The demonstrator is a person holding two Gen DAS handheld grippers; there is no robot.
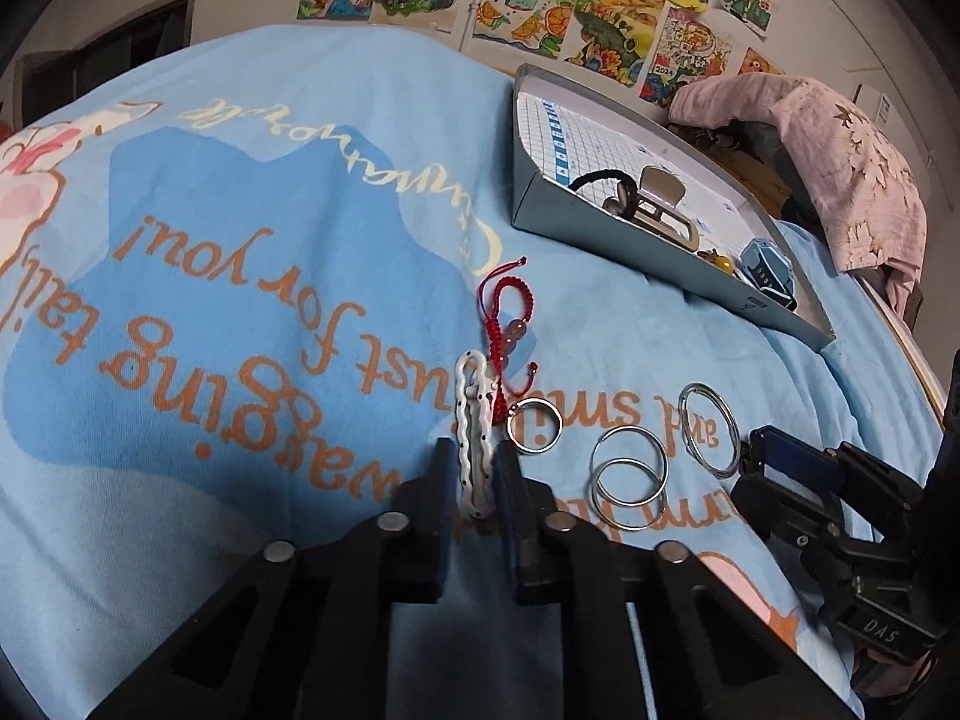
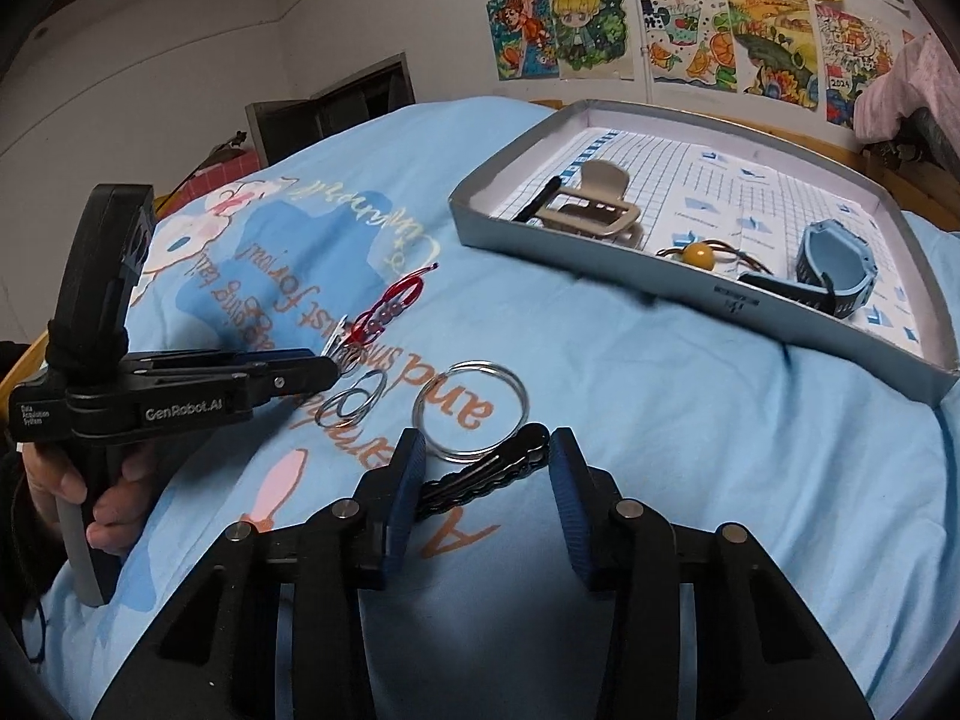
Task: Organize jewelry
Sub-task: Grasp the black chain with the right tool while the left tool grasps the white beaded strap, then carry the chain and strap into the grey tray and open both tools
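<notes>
While the white hair clip (image 1: pixel 477 450) lies on the sheet, who has it, and how? (first onlooker)

Entry: the left gripper (image 1: pixel 474 456) is clamped across its near half, and the pads squeeze the long sides. That is a sensible hold. The clip is thin and flat, so pinching the narrow way should keep it from twisting. Its far end rests against the red cord bracelet (image 1: pixel 507 324) and just beside a small ring (image 1: pixel 534 418). (second onlooker)

And the black hair clip (image 2: pixel 486 474)? (first)

It lies slantwise on the bedding between the fingers of the right gripper (image 2: pixel 486 468). The jaws are partly closed around it. One end touches the left pad, and the other sits just beside the right pad's tip. Whether it is actually pinched, I cannot tell. A silver bangle (image 2: pixel 471 411) touches its upper edge, so a lift may drag that along. (second)

Why both clips at once? (first)

My guess is like with like. Two linked hoops (image 1: pixel 630 474) sit untouched between the tools, so the metal rings seem left for later. (second)

Destination? (first)

Judged to be the shallow grey tray (image 2: pixel 600 276), well apart toward the wall. It already holds a beige claw clip (image 2: pixel 591 210) and a blue watch (image 2: pixel 834 270), with bare floor near them. Everything rests on a soft blue sheet (image 1: pixel 300 90), which gives under the fingertips. That is probably why both tools point steeply down. A hand (image 2: pixel 90 480) grips the left tool's handle low at the bed's edge. (second)
</notes>
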